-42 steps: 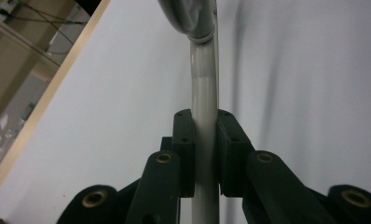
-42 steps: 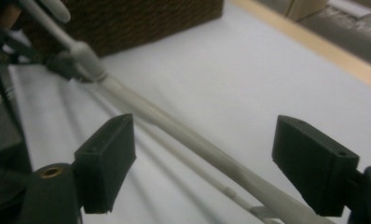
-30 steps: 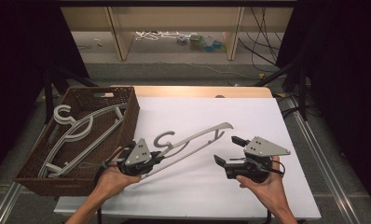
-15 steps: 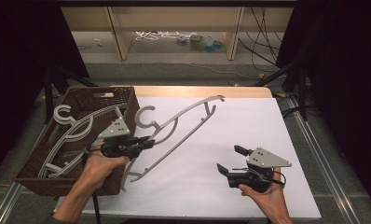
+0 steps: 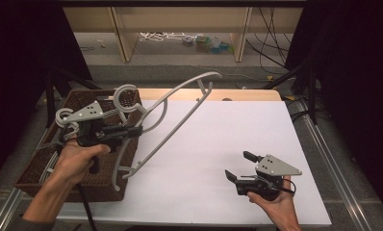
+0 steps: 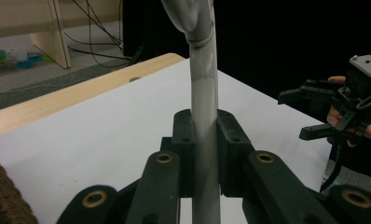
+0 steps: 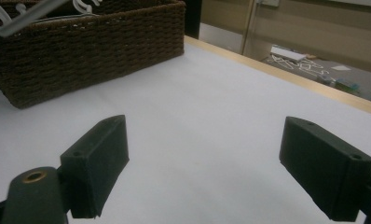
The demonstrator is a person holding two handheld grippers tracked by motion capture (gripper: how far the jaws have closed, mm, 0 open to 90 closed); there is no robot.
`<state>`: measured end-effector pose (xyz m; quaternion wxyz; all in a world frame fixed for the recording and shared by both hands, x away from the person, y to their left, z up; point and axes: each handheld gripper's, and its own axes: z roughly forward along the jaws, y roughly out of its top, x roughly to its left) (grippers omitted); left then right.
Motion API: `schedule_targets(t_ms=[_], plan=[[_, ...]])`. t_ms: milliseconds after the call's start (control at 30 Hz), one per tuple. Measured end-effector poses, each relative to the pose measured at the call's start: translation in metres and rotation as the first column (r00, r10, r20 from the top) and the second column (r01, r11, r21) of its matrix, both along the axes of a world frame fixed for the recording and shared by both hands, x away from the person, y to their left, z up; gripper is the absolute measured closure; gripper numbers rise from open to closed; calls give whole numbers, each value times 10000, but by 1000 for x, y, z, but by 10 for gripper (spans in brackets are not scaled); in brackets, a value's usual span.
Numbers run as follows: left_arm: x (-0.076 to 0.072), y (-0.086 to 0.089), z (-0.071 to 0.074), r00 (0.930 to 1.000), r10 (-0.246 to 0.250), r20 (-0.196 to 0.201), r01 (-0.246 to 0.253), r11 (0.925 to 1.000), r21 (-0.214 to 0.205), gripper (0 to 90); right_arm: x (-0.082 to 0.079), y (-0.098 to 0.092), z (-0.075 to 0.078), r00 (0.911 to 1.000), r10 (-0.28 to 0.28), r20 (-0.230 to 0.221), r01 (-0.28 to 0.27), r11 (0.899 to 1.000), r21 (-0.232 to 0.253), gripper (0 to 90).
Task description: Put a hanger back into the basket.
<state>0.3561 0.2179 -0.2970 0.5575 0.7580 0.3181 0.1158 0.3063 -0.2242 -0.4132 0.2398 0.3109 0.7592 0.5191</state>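
So the left gripper (image 5: 132, 131) has its jaws clamped tight on a grey plastic clothes hanger (image 5: 172, 115), pinching one of its bars. In the left gripper view you can see the bar (image 6: 204, 107) running straight up between the two black pads, squeezed from both sides. The hanger is up in the air, tilted, with its hook end near the gripper and its far shoulder pointing away toward the far edge of the table (image 5: 228, 144). Its near end hangs over the right edge of the brown wicker basket (image 5: 35, 178), which sits at the left side of the table with more grey hangers (image 5: 64, 118) inside. Over on the near right, the right gripper (image 5: 240, 166) sits low above the white tabletop, jaws spread wide with nothing between them.
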Motion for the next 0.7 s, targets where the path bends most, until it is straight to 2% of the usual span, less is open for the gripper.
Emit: schedule_targets(t_ms=[67,133,233,267,367,400,433,533,600,667,700], plan=[[1,11,9,9998,198,12,-197,9997,-159,796,0,-1,0,10000,-9,28,9,10000,16,164],[2,19,14,9990,451,40,-450,9990,-40,796,0,-1,0,10000,-19,23,19,10000,6,164],[5,31,19,9974,716,-59,-717,9973,-145,796,-1,-1,0,10000,-2,11,2,10000,22,164],[5,31,19,9974,716,-59,-717,9973,-145,796,-2,-1,-1,9999,-12,-168,13,10000,46,164],[6,47,25,9938,1106,-58,-1106,9938,-54,796,-1,-2,-1,10000,-18,-70,18,10000,-29,164],[6,47,25,9938,1106,-58,-1106,9938,-54,796,-1,-1,-2,9998,68,-200,-66,9999,128,164],[7,54,27,9915,1303,-69,-1303,9915,35,796,-1,-3,-1,9999,-18,-112,16,9999,-147,164],[9,63,30,9879,1547,-91,-1546,9879,77,796,-1,-3,-2,9998,28,-172,-31,9999,-125,164],[11,77,32,9819,1892,-62,-1890,9818,186,796,0,-2,-2,10000,1,-95,-2,10000,-83,164],[12,80,33,9806,1960,-24,-1959,9804,209,796,0,-2,-2,9998,81,-163,-83,9999,-149,164],[13,85,33,9770,2129,79,-2130,9769,182,796,0,-2,-2,9998,81,-163,-83,9999,-149,164]])
